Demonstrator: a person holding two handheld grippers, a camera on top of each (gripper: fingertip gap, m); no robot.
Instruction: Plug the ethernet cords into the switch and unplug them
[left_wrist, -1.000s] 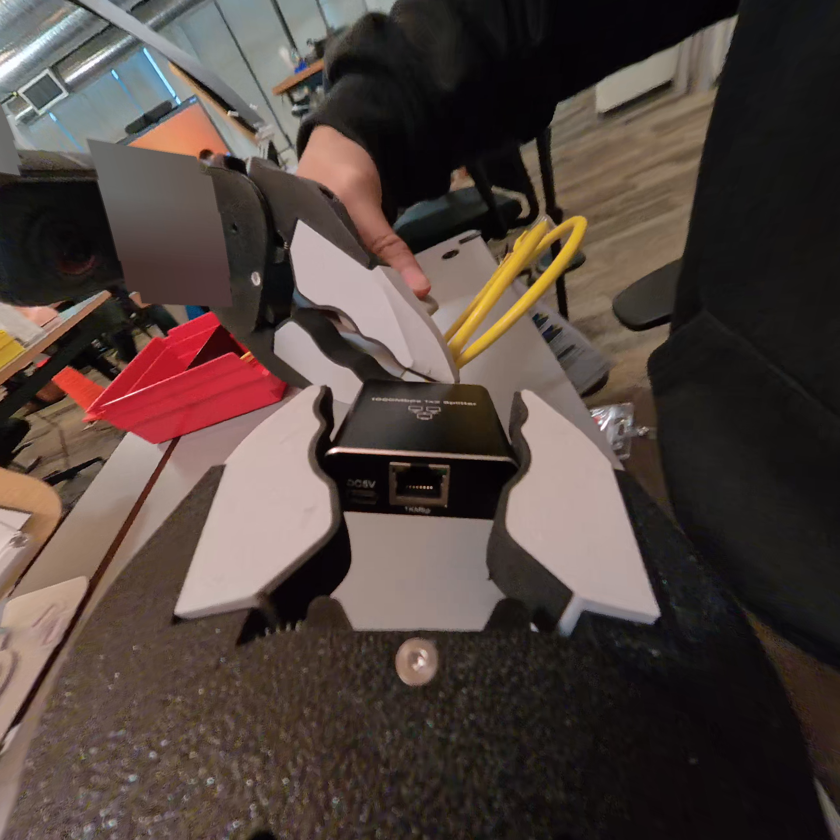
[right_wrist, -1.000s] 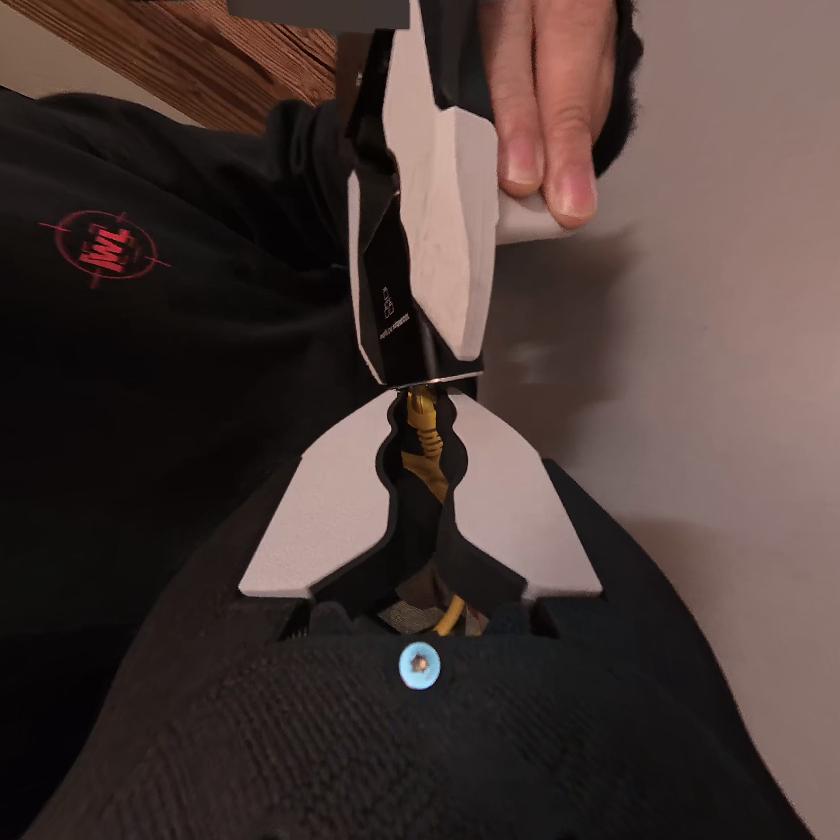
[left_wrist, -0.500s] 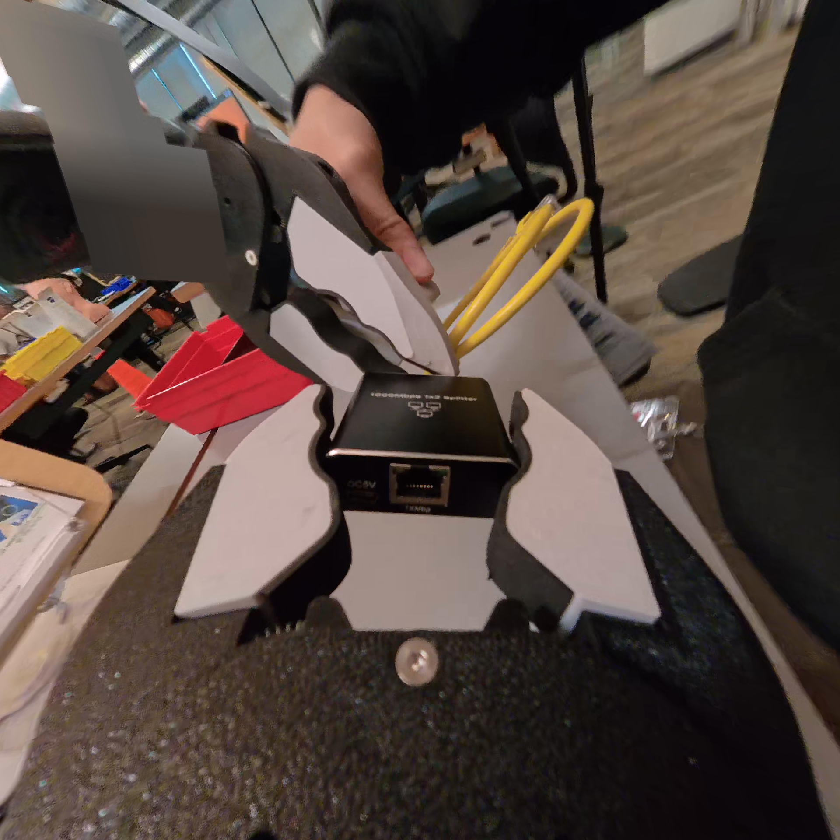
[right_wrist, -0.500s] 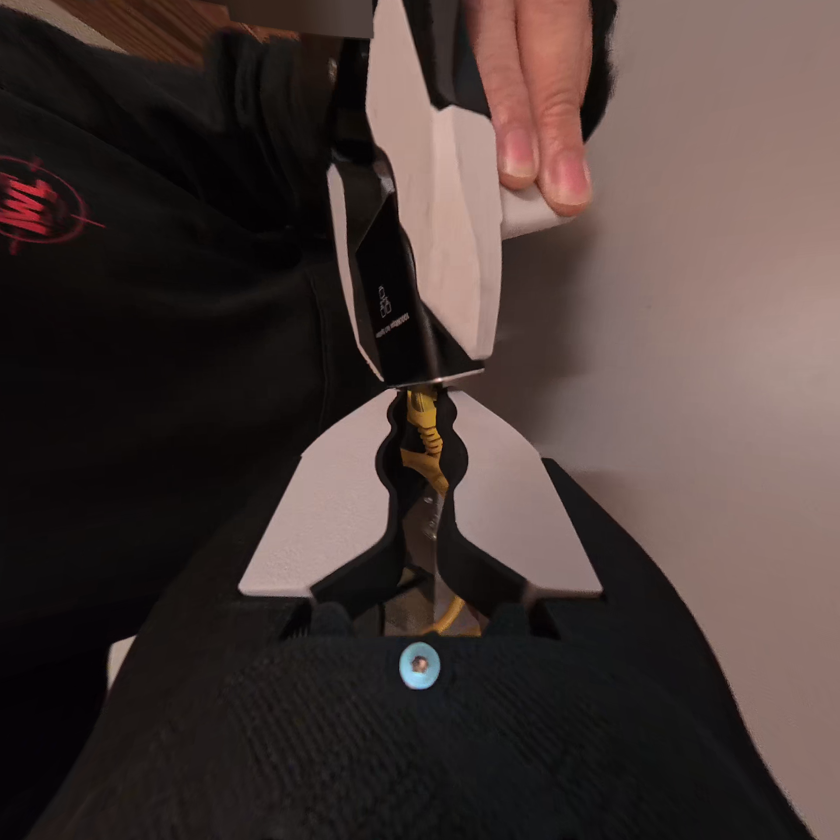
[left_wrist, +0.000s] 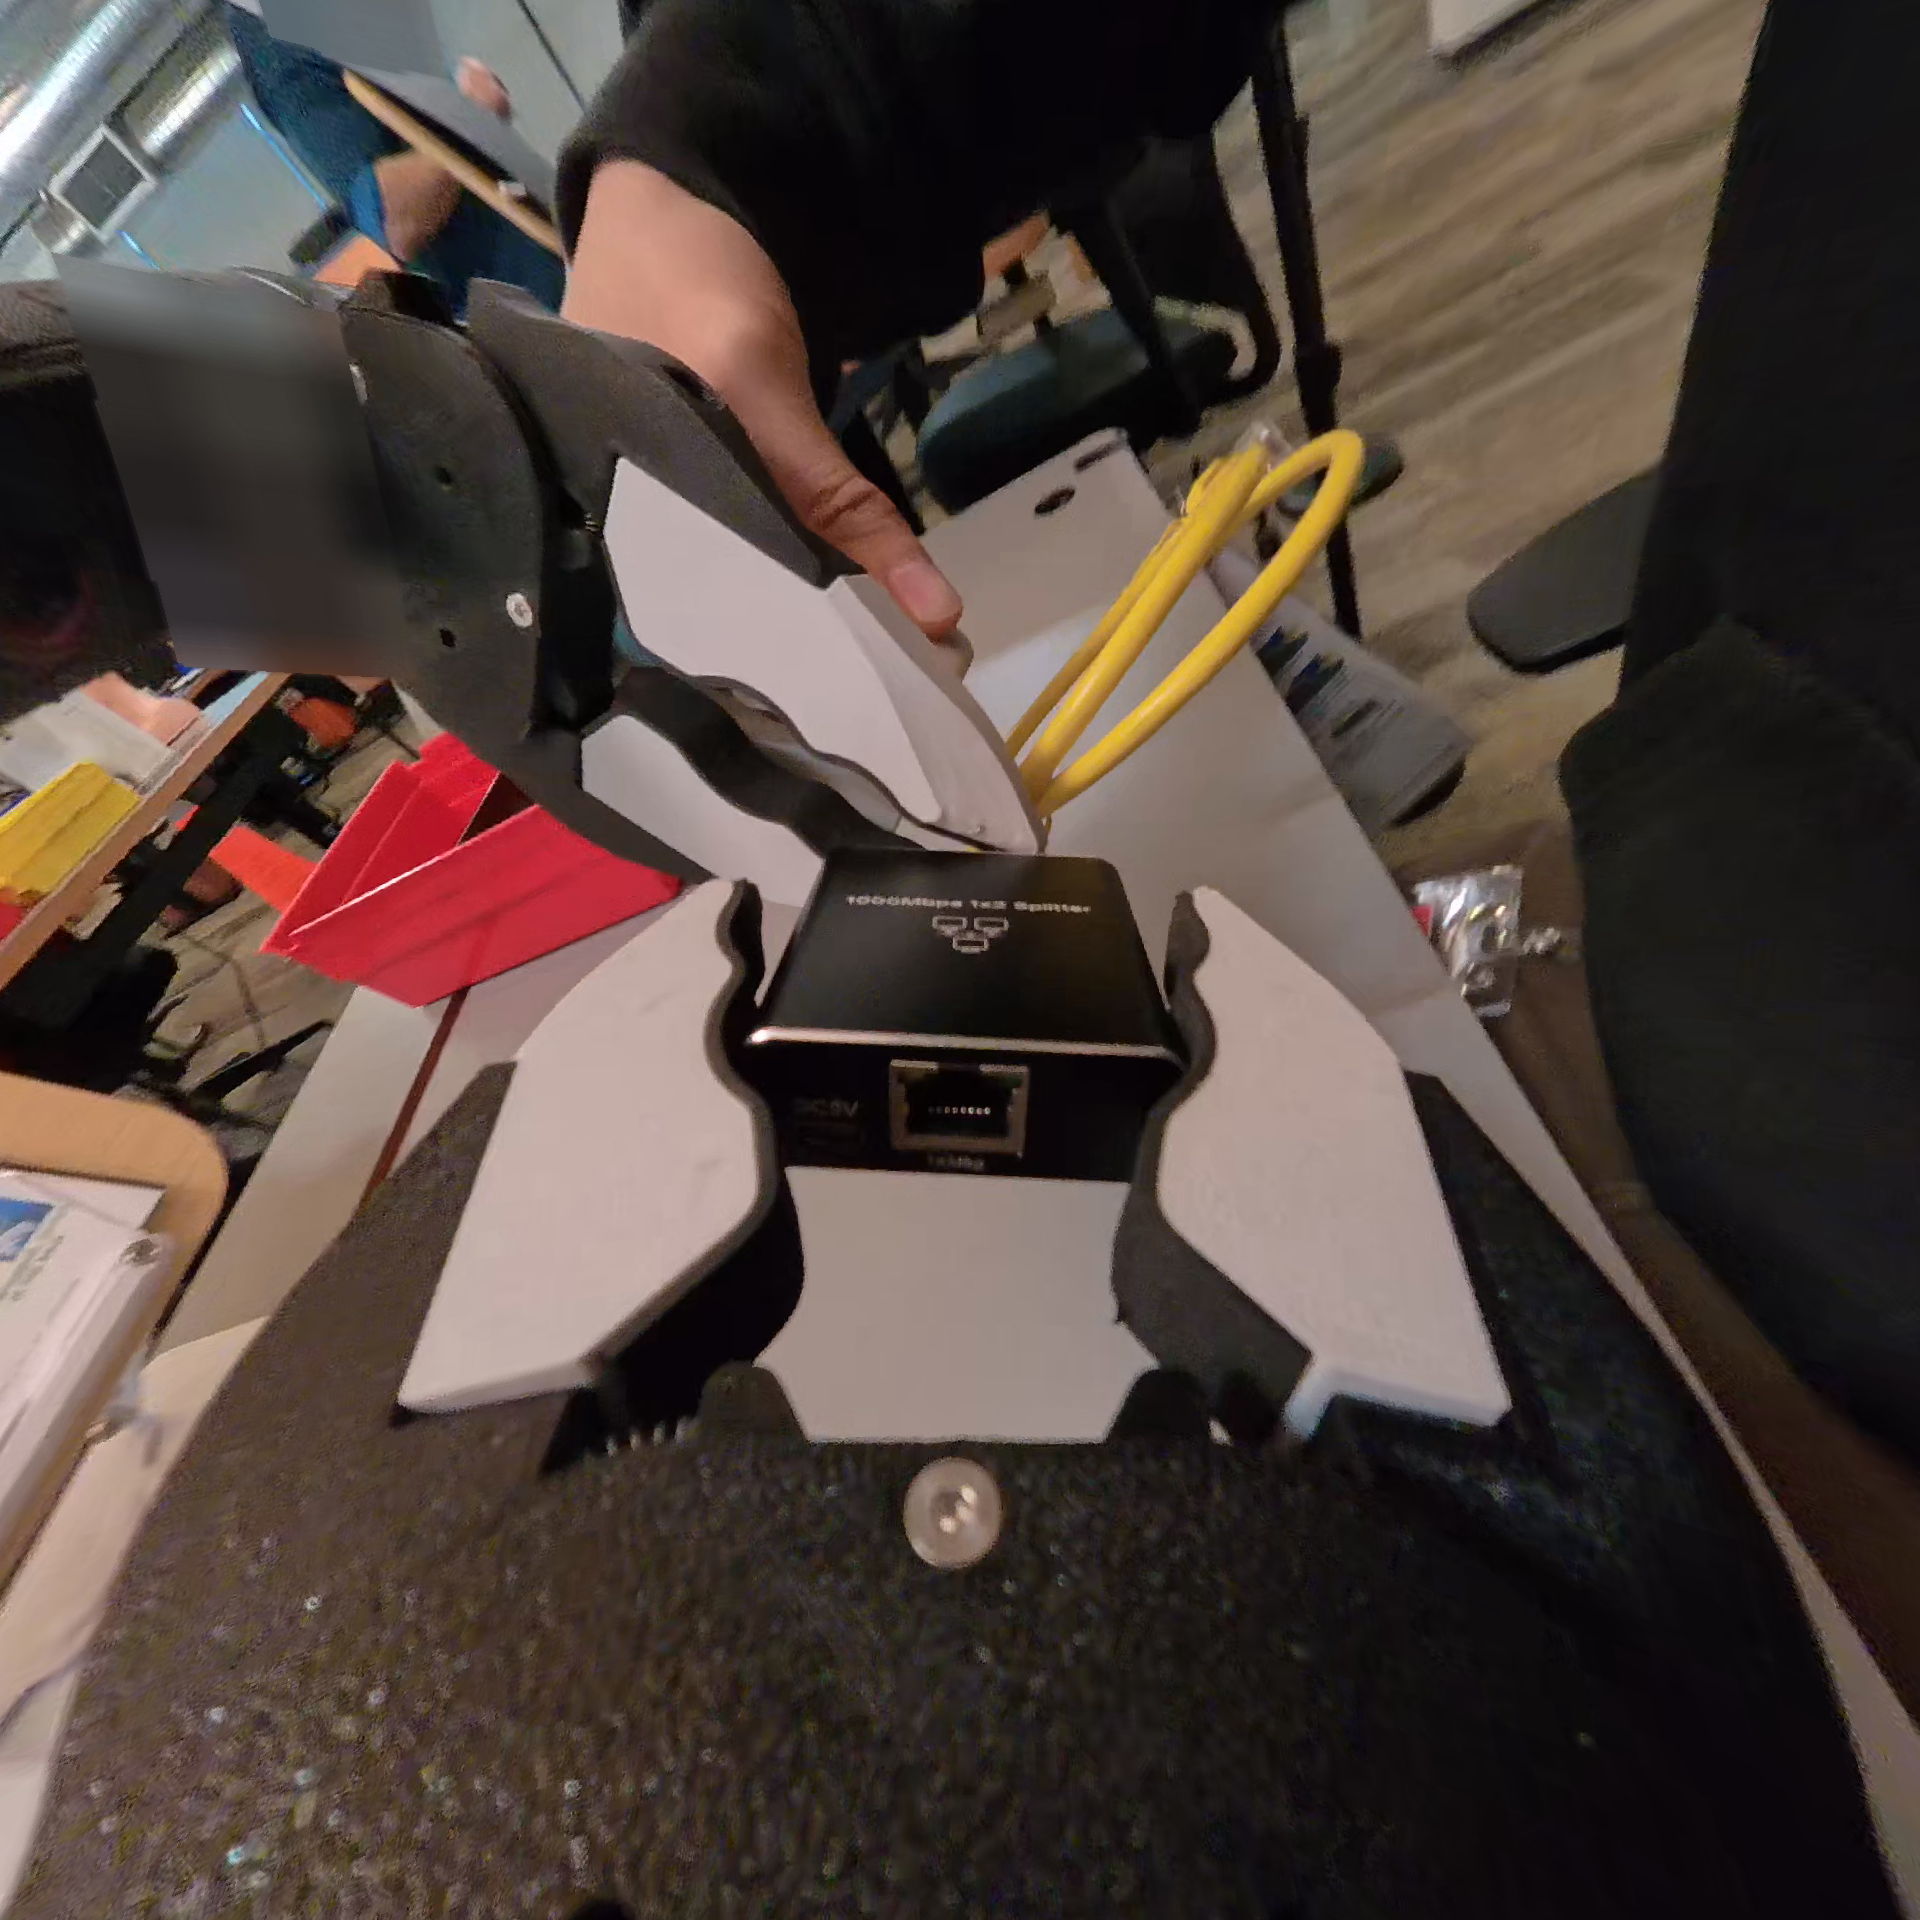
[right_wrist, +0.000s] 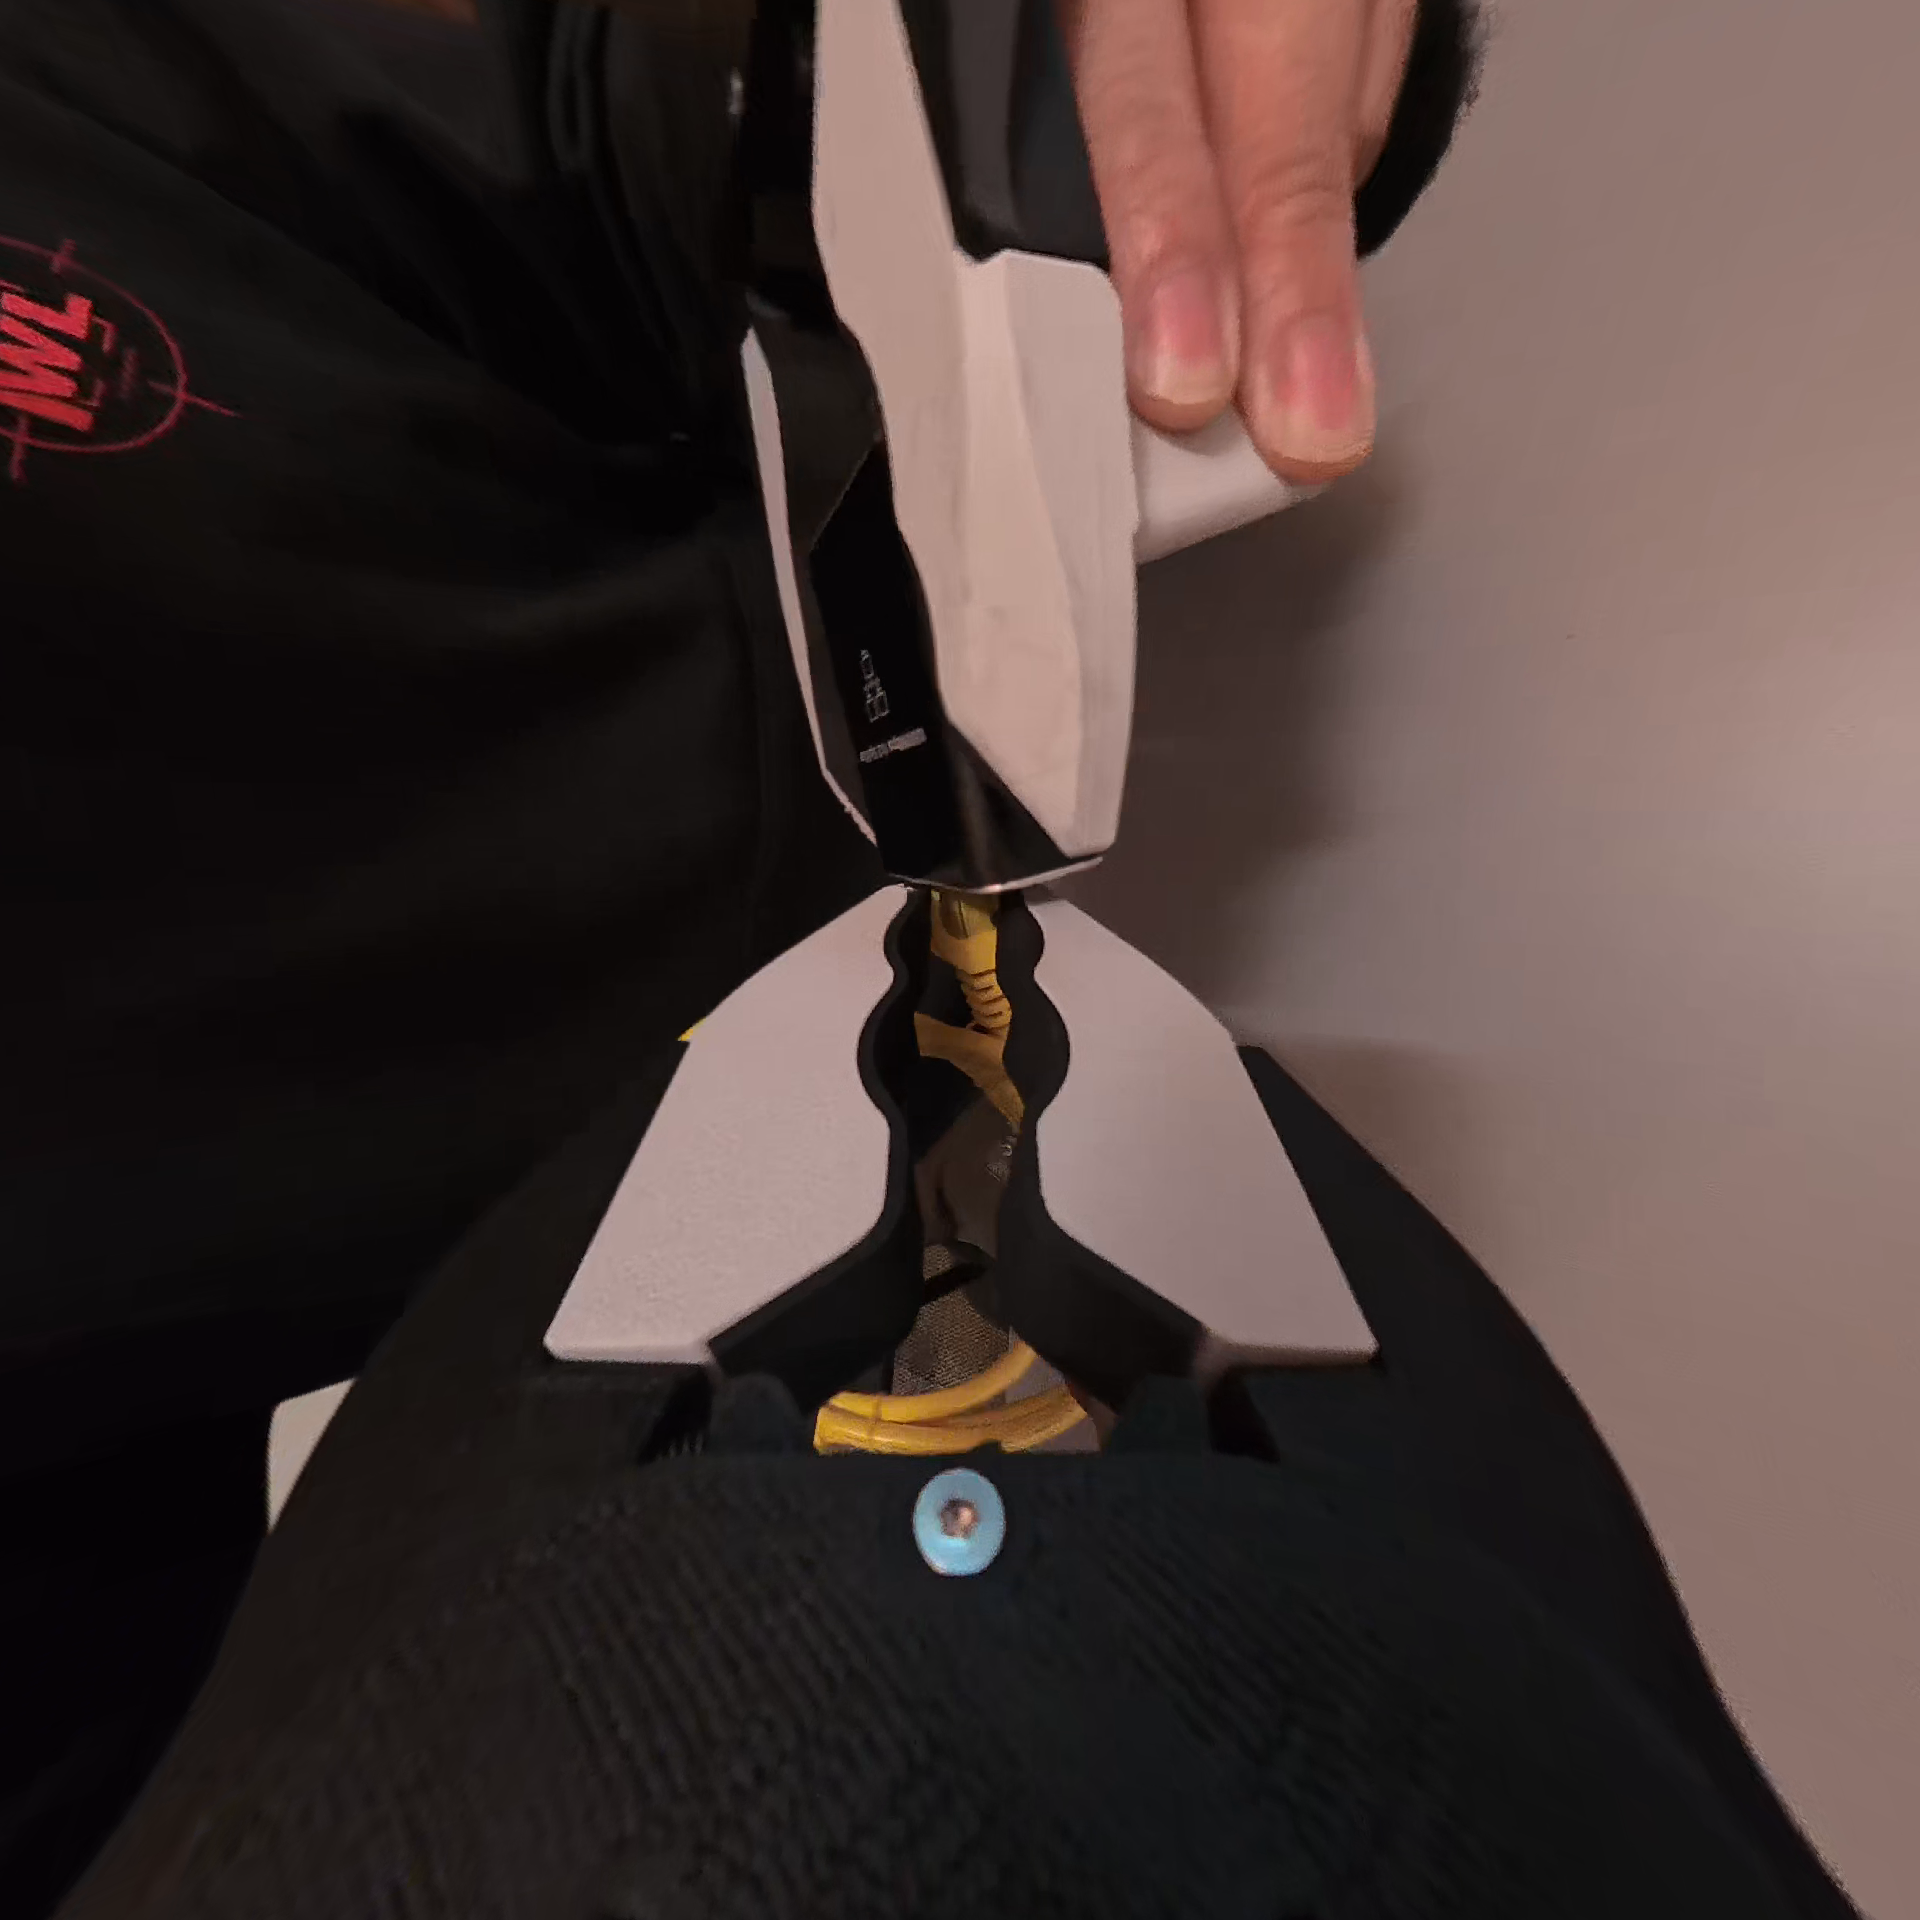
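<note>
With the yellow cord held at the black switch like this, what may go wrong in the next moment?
1. The right gripper pinches the yellow ethernet cord just behind its plug, right at the small black box-shaped switch; pushing or pulling at an angle might bend the plug or its latch.
2. The left gripper holds the switch only by its sides, so it may slip or twist.
3. The slack yellow loop could snag.

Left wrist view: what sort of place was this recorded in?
Probably an open office or lab workspace. Behind the white table are office chairs, red storage bins and exposed ceiling ducts, with other desks further back.
</note>
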